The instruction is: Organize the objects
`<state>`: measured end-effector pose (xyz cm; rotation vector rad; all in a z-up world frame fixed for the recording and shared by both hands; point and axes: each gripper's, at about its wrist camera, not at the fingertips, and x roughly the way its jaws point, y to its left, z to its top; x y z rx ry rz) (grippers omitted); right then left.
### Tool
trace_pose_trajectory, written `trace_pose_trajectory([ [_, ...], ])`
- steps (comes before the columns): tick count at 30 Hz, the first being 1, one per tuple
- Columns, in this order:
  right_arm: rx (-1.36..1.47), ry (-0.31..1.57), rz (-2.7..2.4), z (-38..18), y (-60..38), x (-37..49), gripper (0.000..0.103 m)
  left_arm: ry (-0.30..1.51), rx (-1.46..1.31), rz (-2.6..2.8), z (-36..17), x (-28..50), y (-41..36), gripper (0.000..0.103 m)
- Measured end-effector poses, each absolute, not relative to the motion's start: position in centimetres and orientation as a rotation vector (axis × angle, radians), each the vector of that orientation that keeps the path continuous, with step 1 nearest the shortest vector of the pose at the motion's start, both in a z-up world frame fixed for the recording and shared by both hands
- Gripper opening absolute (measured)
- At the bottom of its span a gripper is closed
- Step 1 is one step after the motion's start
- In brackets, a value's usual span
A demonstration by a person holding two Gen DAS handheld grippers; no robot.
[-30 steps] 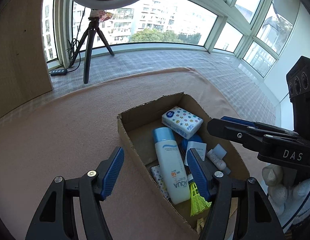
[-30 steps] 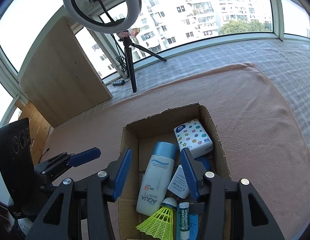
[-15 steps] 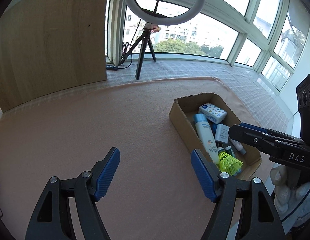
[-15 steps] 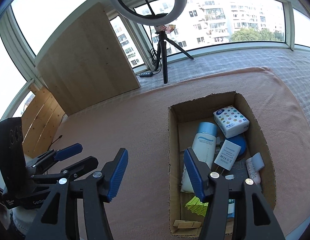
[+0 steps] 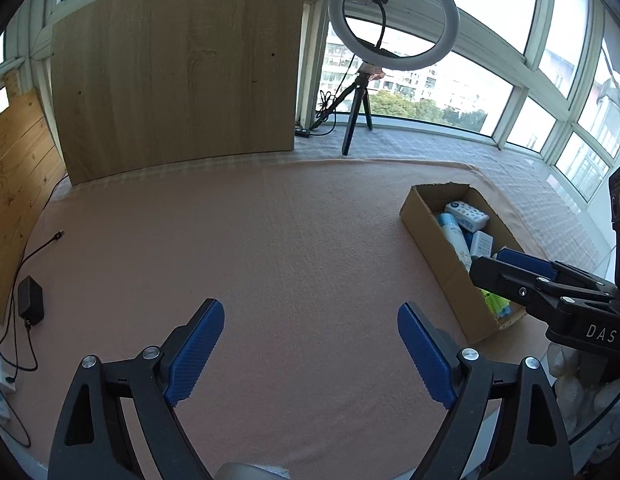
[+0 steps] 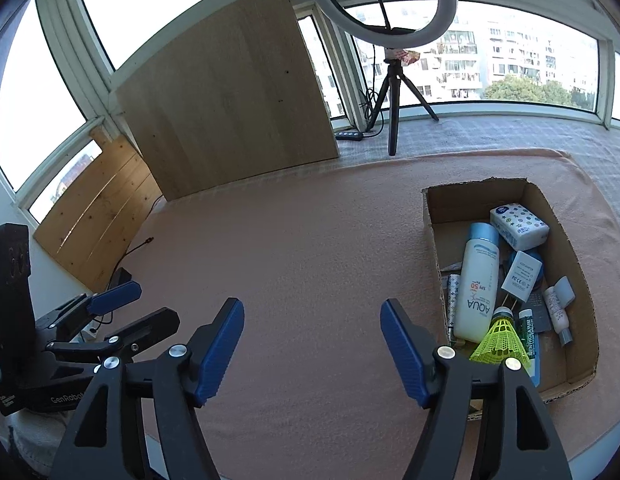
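1. The cardboard box [image 6: 574, 248] lies at about 3 o'clock on the pink blanket [image 6: 310, 248], well right of both grippers.
2. Inside it, counted: one white AQUA sunscreen bottle [image 6: 478, 284], one star-printed tissue pack [image 6: 520, 226], one white charger [image 6: 522, 276], one yellow-green shuttlecock [image 6: 500, 338], one Mentholatum stick [image 6: 532, 336], one small white tube [image 6: 558, 308]; other items are partly hidden.
3. The right gripper [image 6: 312, 346] has just been opening its jaws; they stand apart over bare blanket, holding nothing.
4. The left gripper [image 5: 310, 354] has also been opening; its jaws gape wide, empty.
5. At 12 o'clock stand one ring light [image 5: 394, 20] on a tripod and one wooden panel [image 5: 181, 68].
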<state>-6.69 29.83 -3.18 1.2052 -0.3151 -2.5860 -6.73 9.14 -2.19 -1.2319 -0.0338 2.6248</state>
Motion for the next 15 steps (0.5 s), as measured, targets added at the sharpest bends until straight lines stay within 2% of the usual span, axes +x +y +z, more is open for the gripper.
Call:
trace_pose_trajectory([
  [15,1.208,-0.297,-2.565,-4.8,25.5,-4.3,0.073,-0.074,-1.377,2.709,-4.7,-3.5,3.0,0.094],
])
